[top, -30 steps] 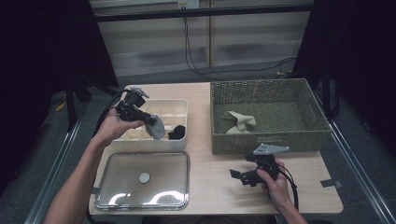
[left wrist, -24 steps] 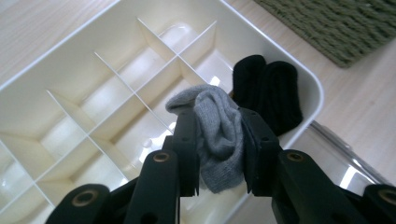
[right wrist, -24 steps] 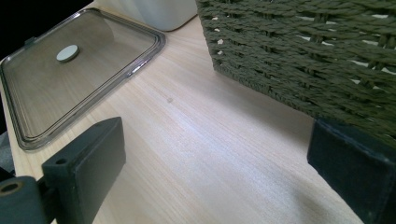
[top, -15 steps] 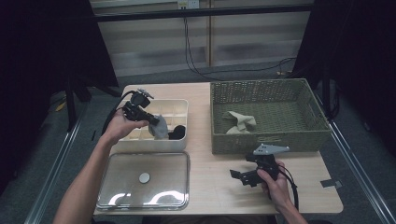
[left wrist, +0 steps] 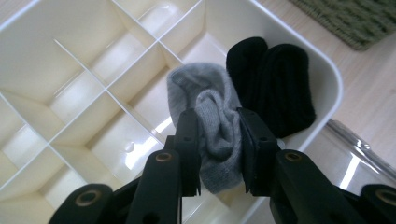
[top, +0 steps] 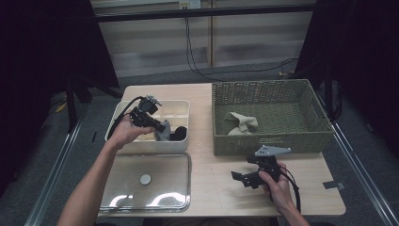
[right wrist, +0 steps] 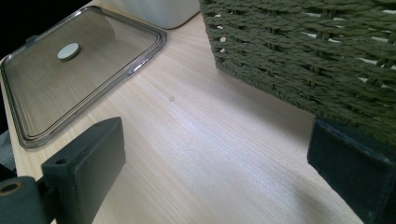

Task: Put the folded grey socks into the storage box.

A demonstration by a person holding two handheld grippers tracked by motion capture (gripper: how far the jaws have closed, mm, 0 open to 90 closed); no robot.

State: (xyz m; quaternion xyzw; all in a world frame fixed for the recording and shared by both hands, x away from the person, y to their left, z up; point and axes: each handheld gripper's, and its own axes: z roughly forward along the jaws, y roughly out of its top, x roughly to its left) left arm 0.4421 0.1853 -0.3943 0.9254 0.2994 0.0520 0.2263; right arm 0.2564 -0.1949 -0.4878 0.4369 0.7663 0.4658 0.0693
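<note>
1. Over the near-right compartments of the white divided box (top: 123,112), the left gripper (left wrist: 218,123) was clamped on a rolled grey sock (left wrist: 211,116) — beside a black sock (left wrist: 275,84).
2. Sock looked soft, light — best pinched mid-roll.
3. Right gripper (right wrist: 224,154) rested on the table (right wrist: 196,154), jaws apart, empty.

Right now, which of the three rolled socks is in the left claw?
The grey sock, pinched over the white divider box. The black sock lies beside it in the corner compartment; the beige sock lies in the wicker basket.
</note>
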